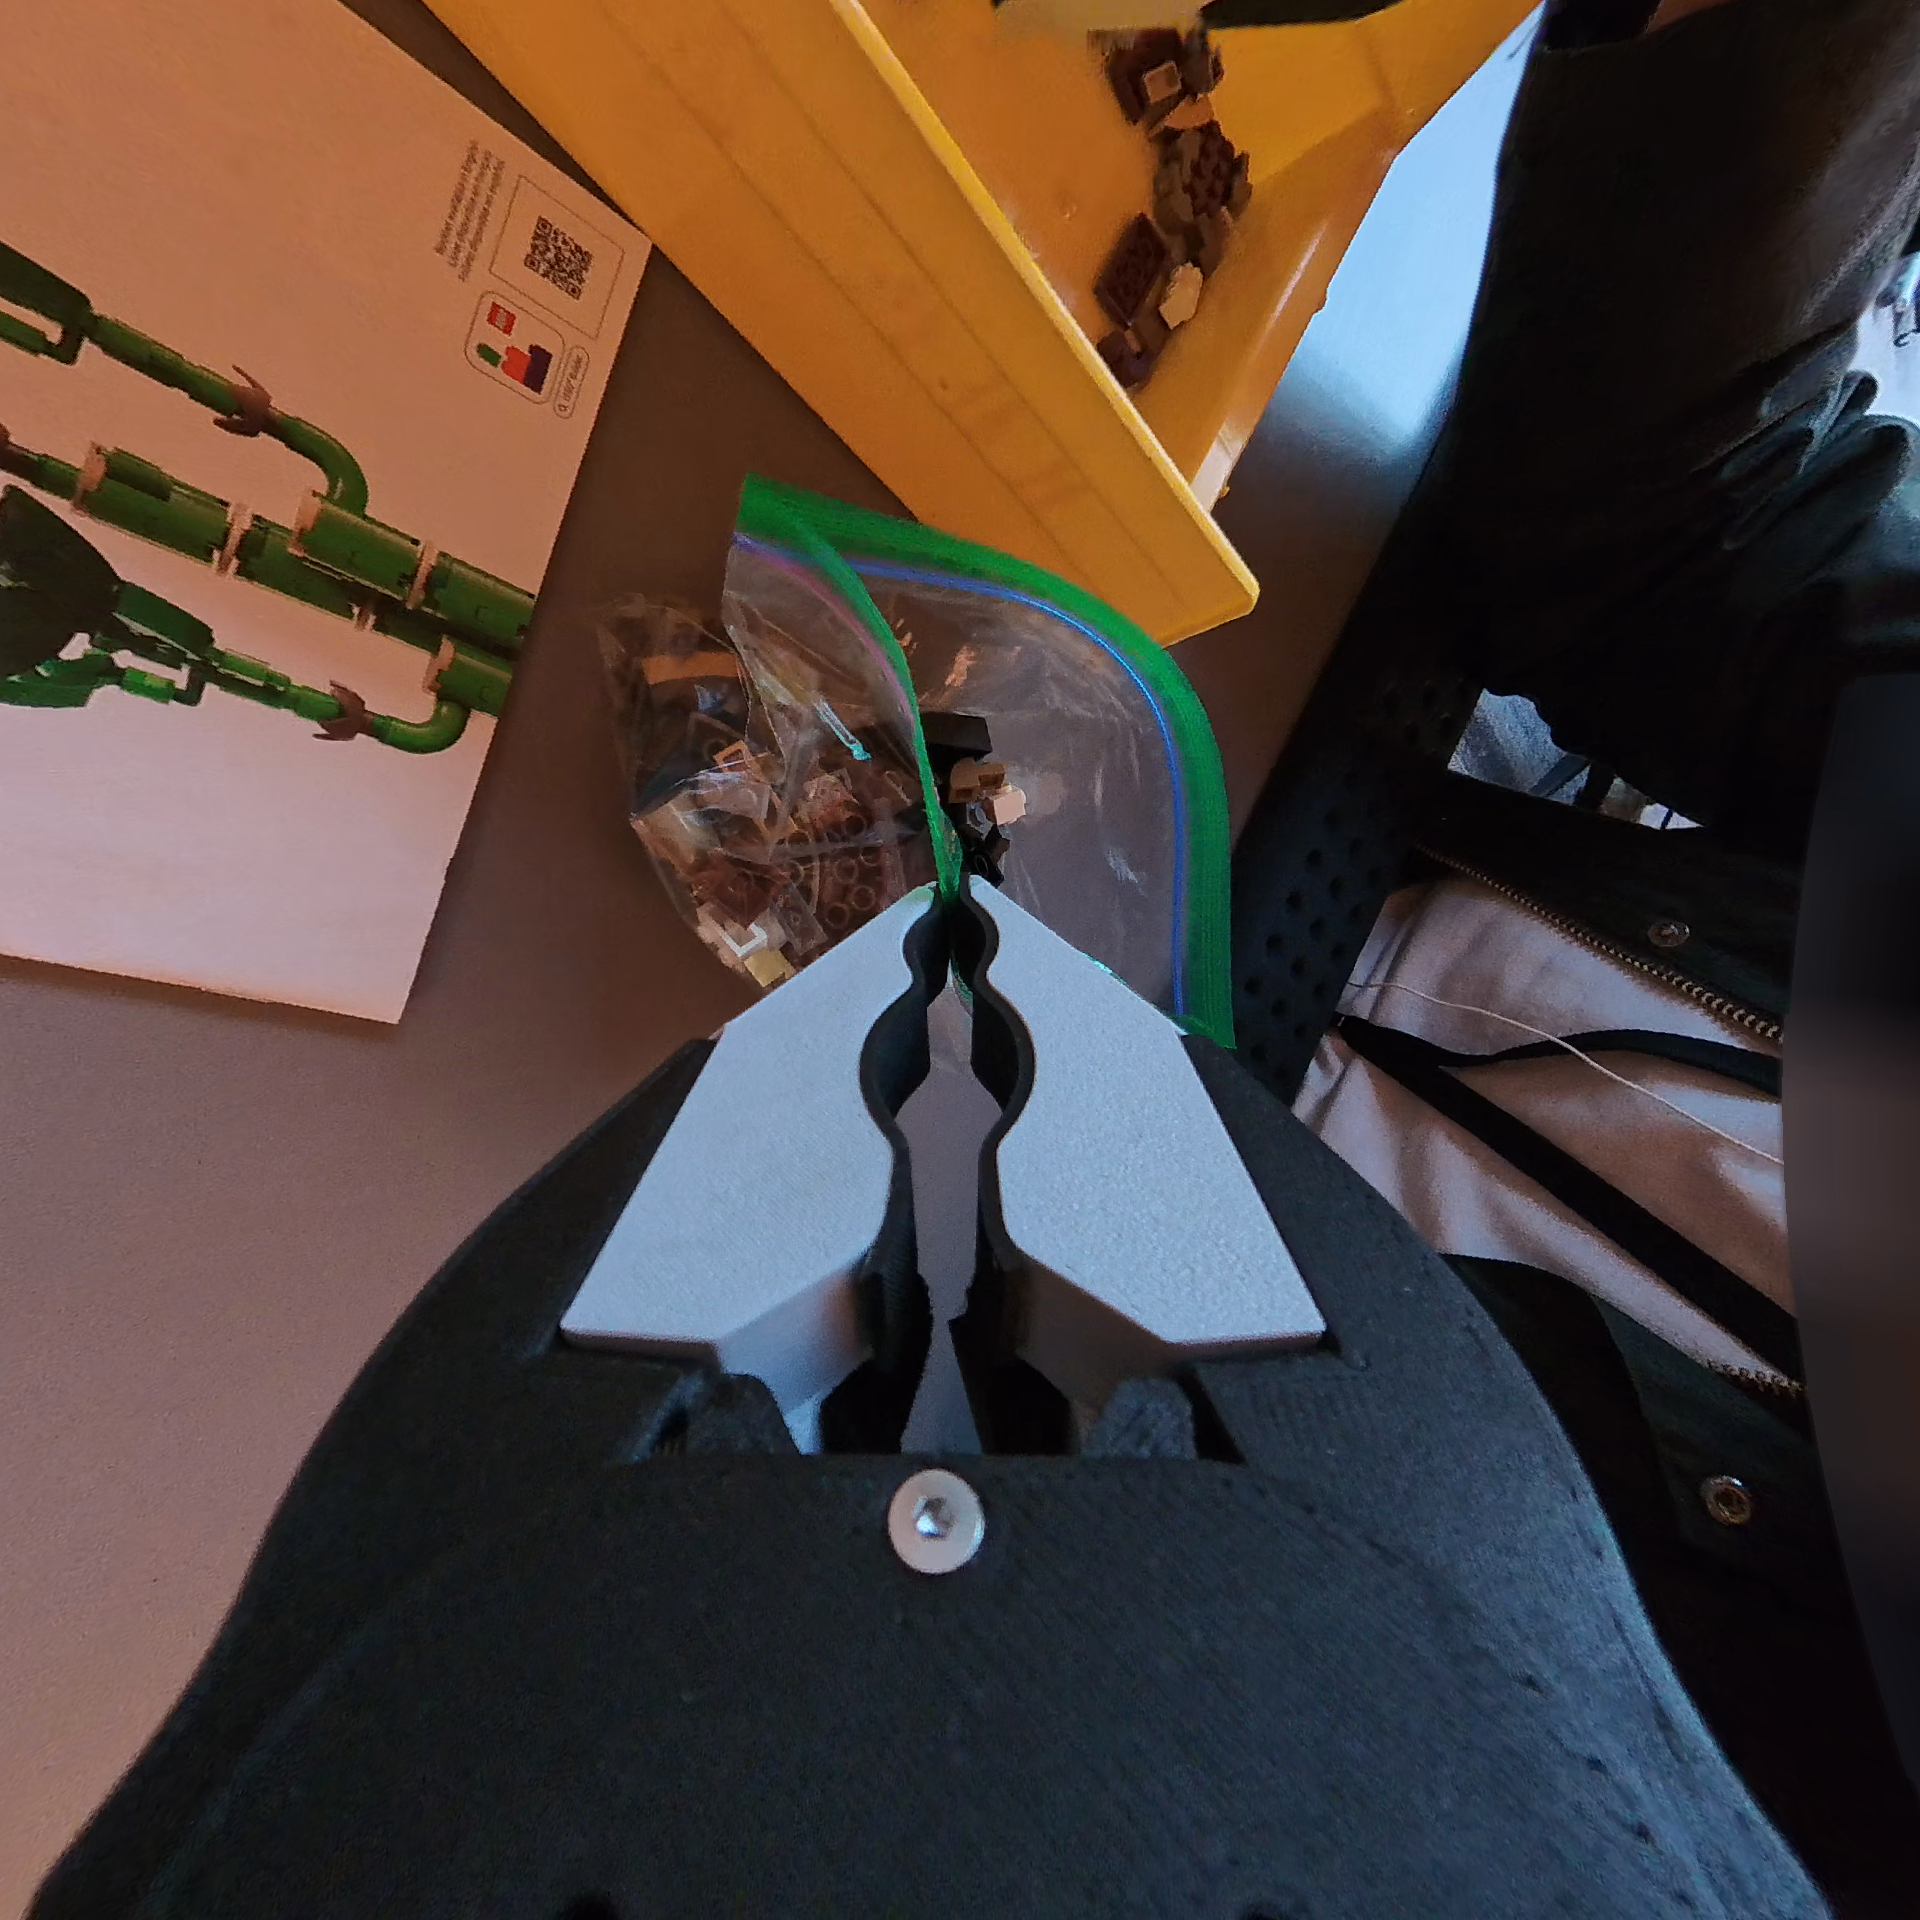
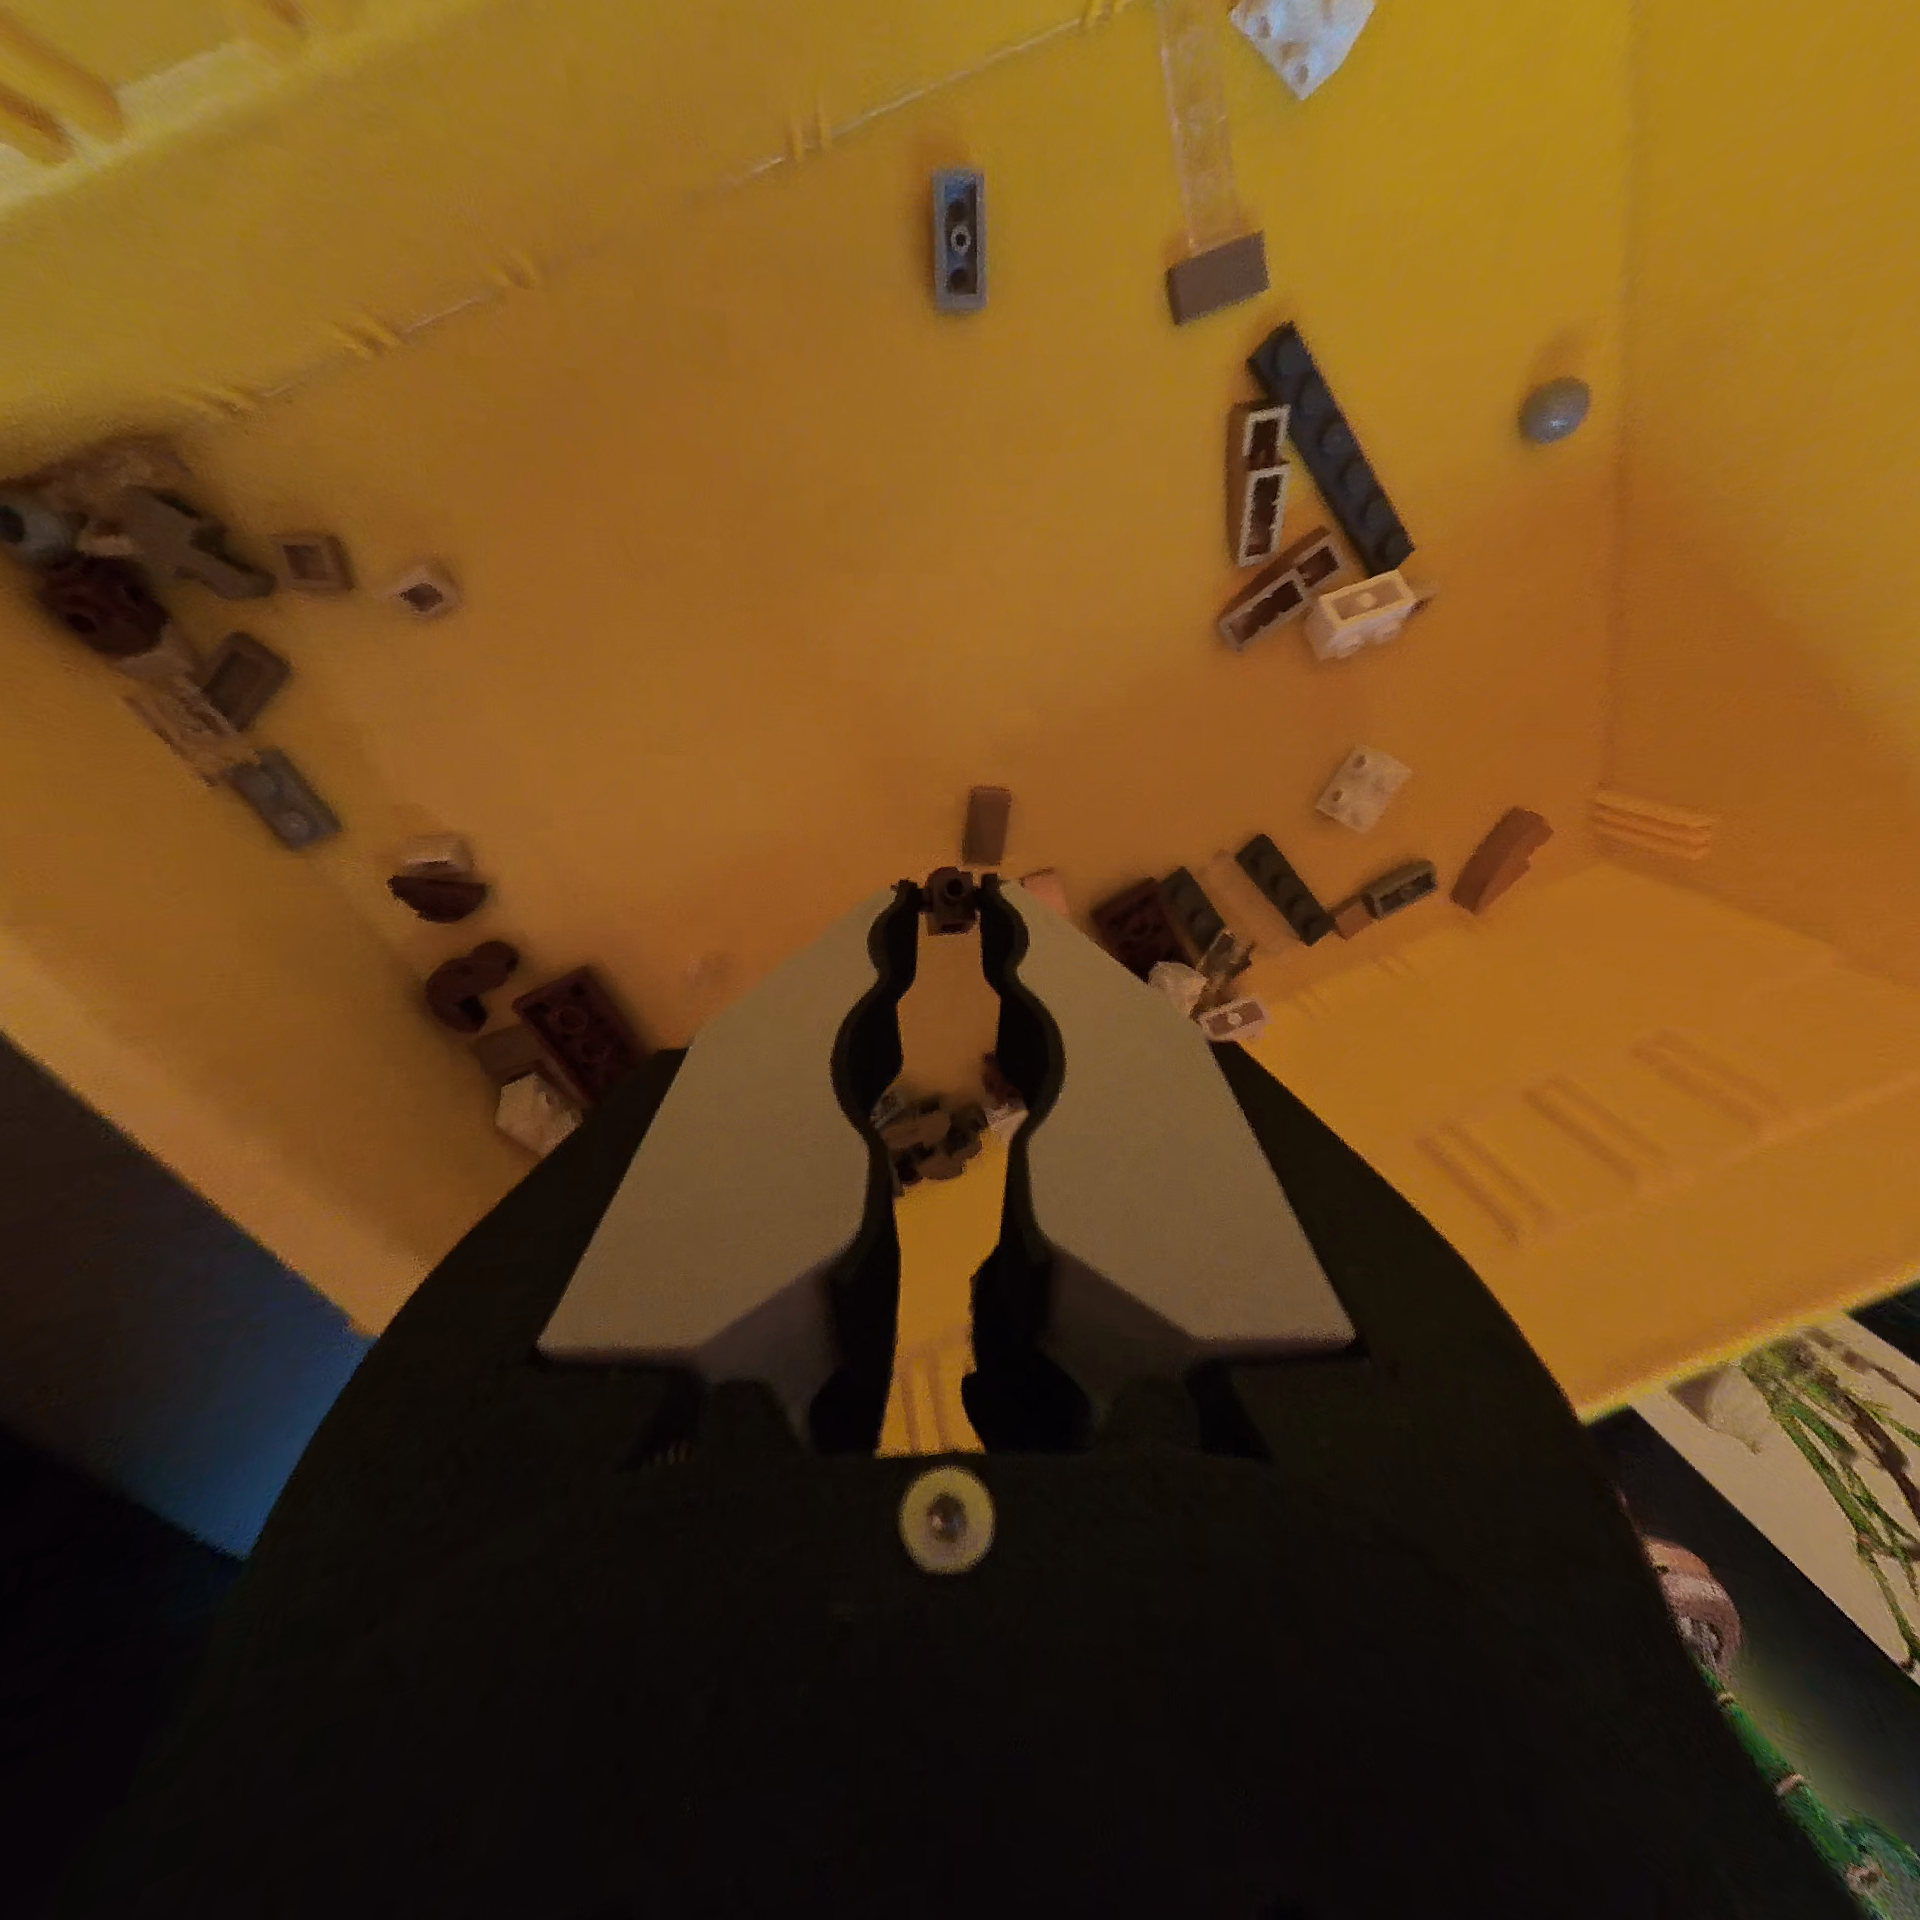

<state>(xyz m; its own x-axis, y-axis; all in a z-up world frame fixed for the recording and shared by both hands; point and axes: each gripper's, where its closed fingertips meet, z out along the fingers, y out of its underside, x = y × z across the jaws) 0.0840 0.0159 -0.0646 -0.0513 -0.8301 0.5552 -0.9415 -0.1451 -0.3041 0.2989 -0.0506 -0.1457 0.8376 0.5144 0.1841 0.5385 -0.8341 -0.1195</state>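
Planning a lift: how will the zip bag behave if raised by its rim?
The zip bag, pinched at its rim by the left gripper, looks thin and crinkled, so probably floppy. The bricks pooled inside would likely sag and shift.

My left gripper (image 1: 958,914) and right gripper (image 2: 948,896) are built alike: a broad black body with a rough, grainy printed surface, one silver hex-socket screw on a round washer at the centre, and two pale grey wedge-shaped fingers (image 1: 790,1132) tapering forward. Wavy black pads line my jaws' inner edges. A dark zipped jacket (image 1: 1683,436) covers me, seen in the left wrist view.
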